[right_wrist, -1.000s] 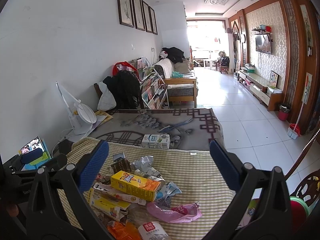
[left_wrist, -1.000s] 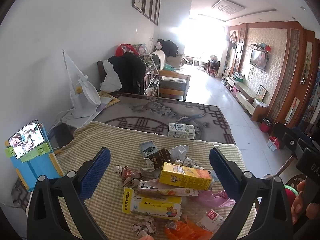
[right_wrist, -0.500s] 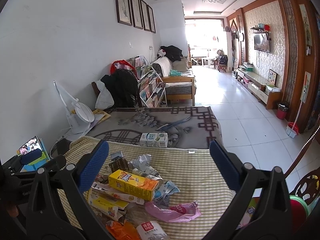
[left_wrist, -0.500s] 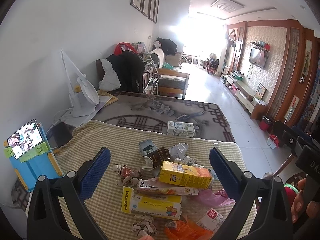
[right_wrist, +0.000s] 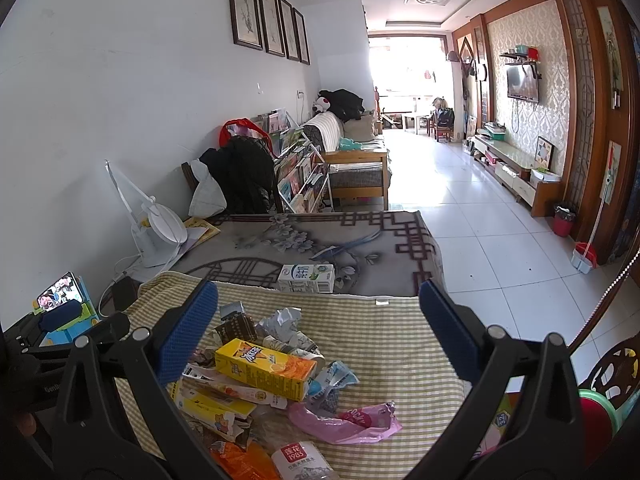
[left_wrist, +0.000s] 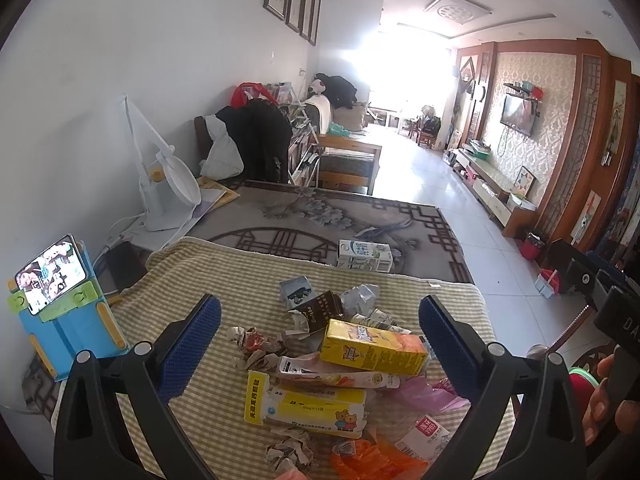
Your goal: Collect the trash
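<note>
I have both grippers held above the litter and empty; the left gripper (left_wrist: 320, 344) has its jaws spread wide with the heap framed between them, and the right gripper (right_wrist: 318, 330) is spread just as wide, pinching nothing; I judge this hovering posture is for choosing a first piece, not for grasping.

The trash sits bunched in one pile on the checked yellow cloth (left_wrist: 240, 280), which I take to be why both cameras aim at the same spot; on top lies a yellow juice carton (left_wrist: 374, 346) on its side, resting on a flattened wrapper; below it a yellow-and-white medicine box (left_wrist: 306, 404), also flat; crumpled paper (left_wrist: 256, 344) lies to its left, a pink plastic bag (right_wrist: 344, 422) to its right, an orange bag (left_wrist: 360, 462) nearest me; a milk carton (left_wrist: 364, 256) lies apart on the grey patterned cloth beyond.

As for containers, I see no bin or sack for the litter near the pile; a small red bin (right_wrist: 564, 220) stands well away by the far wall, and I cannot tell what it holds; whether the cartons are empty I cannot tell either; a phone (left_wrist: 50, 276) is propped on a blue stand at the left edge.
</note>
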Tool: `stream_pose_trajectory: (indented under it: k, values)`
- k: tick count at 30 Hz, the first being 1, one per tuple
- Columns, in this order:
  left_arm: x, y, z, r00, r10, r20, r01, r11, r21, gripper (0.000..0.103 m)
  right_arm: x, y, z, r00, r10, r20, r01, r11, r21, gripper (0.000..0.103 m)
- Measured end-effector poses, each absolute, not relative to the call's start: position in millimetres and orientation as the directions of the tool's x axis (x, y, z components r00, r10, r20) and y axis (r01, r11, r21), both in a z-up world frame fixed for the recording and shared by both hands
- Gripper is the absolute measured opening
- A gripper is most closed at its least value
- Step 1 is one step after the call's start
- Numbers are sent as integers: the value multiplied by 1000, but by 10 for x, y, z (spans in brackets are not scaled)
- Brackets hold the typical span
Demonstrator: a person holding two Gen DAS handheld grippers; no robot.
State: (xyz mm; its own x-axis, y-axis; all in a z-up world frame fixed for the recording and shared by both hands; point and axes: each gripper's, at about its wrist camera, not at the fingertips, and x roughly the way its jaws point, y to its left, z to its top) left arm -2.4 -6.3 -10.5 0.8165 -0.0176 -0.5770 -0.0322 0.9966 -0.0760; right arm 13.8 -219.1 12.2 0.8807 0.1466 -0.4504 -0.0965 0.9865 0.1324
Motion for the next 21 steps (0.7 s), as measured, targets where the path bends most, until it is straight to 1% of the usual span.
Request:
stream_pose_trajectory:
  k: [19, 21]
  values:
    - [-28, -70, -139, 816, -14, -577, -34, 997, -72, 95, 152, -2207, 107, 879, 143, -454, -93, 987, 132, 99]
    - [-29, -52, -164, 814, -20, -580, -36, 996, -86, 95, 152, -2210, 106, 879, 142, -456, -92, 987, 130, 99]
